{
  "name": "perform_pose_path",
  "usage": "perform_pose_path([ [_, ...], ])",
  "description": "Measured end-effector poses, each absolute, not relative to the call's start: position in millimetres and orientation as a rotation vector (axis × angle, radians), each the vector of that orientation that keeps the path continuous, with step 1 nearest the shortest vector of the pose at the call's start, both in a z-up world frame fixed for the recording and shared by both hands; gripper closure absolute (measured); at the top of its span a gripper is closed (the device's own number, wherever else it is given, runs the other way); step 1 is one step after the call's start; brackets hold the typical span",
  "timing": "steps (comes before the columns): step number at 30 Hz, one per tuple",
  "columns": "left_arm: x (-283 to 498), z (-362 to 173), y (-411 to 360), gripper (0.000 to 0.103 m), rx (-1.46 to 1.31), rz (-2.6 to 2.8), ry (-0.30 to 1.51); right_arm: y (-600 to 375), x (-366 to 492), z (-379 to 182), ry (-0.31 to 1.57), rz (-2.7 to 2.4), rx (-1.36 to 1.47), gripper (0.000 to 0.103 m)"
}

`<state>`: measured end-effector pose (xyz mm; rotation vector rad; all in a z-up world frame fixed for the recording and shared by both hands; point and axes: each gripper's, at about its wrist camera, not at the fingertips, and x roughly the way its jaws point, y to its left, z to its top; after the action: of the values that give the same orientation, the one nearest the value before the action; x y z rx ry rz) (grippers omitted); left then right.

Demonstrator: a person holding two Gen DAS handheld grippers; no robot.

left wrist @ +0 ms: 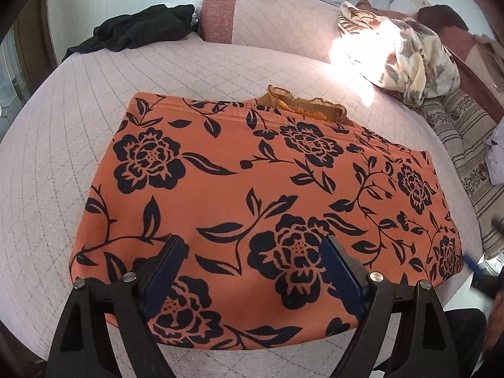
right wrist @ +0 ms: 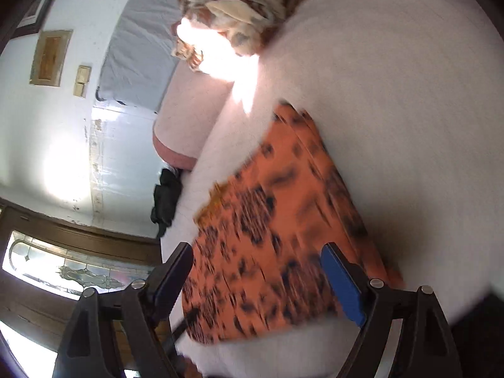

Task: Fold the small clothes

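While the garment (left wrist: 252, 208) lies flat near the bed (left wrist: 47, 157) edge for folding, left tool (left wrist: 252, 245) and right tool (right wrist: 256, 252) gape, gripping nothing.

Left gripper (left wrist: 252, 255): I see two black plastic arms shaped like elongated triangles, each with a triangular recess moulded in. Four round silver pivot pins, two per side. Fingers (left wrist: 165, 278) are flat slabs with dark navy-blue pads on the inner faces; black linkage bars run behind them.

Right gripper (right wrist: 256, 263): same build, black arms, same silver pins, recessed triangles. Its right pad (right wrist: 341, 285) reads brighter blue in the light, the left one nearly black in shadow. A thin dark strip below the left finger, possibly a cable or strap; view too blurred for me to say.

No markings visible on either.
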<state>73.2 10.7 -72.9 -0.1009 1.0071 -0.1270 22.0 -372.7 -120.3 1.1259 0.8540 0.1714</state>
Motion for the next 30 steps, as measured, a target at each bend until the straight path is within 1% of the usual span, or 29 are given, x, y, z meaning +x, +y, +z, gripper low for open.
perform_pose_path([
  [2,69.8,-70.6,7.2,0.015,-0.092,-0.130,1.001,-363.0,-4.2,-136.0,0.886,0.152,1.156,0.017],
  [4,65.2,-67.3,4.4,0.015,-0.090,-0.138,1.002,-358.4,-11.4,-153.4,0.902,0.133,1.190,0.016],
  [8,54.3,-59.3,0.2,0.015,-0.068,-0.138,0.991,-370.1,-3.9,-177.0,0.833,0.051,1.296,0.016],
  [11,50.4,-59.4,-1.6,0.015,-0.074,-0.128,0.999,-385.2,4.5,-177.6,0.792,0.040,1.312,0.016],
  [13,49.6,-61.8,-5.8,0.015,-0.079,-0.132,1.004,-391.4,3.8,-183.1,0.757,0.022,1.371,0.017],
  [14,48.9,-62.9,-8.5,0.015,-0.072,-0.134,1.003,-392.9,4.7,-180.9,0.738,0.018,1.375,0.031],
  [15,48.3,-63.8,-11.3,0.015,-0.060,-0.137,1.005,-393.9,6.8,-175.9,0.736,0.023,1.350,0.052],
  [16,48.5,-64.8,-14.9,0.015,-0.042,-0.143,1.007,-392.6,11.7,-174.9,0.767,0.037,1.326,0.092],
  [18,49.2,-64.9,-19.5,0.015,-0.011,-0.145,1.003,-390.0,12.0,-161.4,0.763,0.044,1.270,0.092],
  [20,50.9,-63.4,-20.4,0.015,-0.002,-0.138,0.988,-382.0,9.9,-131.1,0.730,0.048,1.120,0.093],
  [22,55.7,-66.5,-20.5,0.015,-0.006,-0.128,0.994,-377.4,9.5,-120.6,0.745,0.050,1.036,0.092],
  [24,63.5,-74.9,-22.1,0.015,-0.004,-0.121,1.020,-372.8,17.9,-134.8,0.852,-0.008,0.936,0.084],
  [25,66.2,-78.8,-22.8,0.015,0.003,-0.121,1.031,-372.6,22.0,-152.0,0.940,-0.017,0.967,0.074],
  [26,68.2,-81.6,-23.4,0.015,0.015,-0.119,1.035,-375.6,20.0,-164.7,0.965,0.011,1.058,0.071],
  [27,69.4,-82.7,-23.6,0.015,0.025,-0.117,1.032,-380.7,14.9,-164.7,0.933,0.023,1.102,0.067],
  [29,72.4,-81.8,-22.8,0.015,0.030,-0.123,1.021,-390.9,6.3,-147.3,0.876,0.011,1.068,0.040],
  [30,74.1,-81.7,-21.8,0.015,0.026,-0.125,1.014,-395.9,1.9,-137.9,0.838,0.005,1.053,0.039],
])
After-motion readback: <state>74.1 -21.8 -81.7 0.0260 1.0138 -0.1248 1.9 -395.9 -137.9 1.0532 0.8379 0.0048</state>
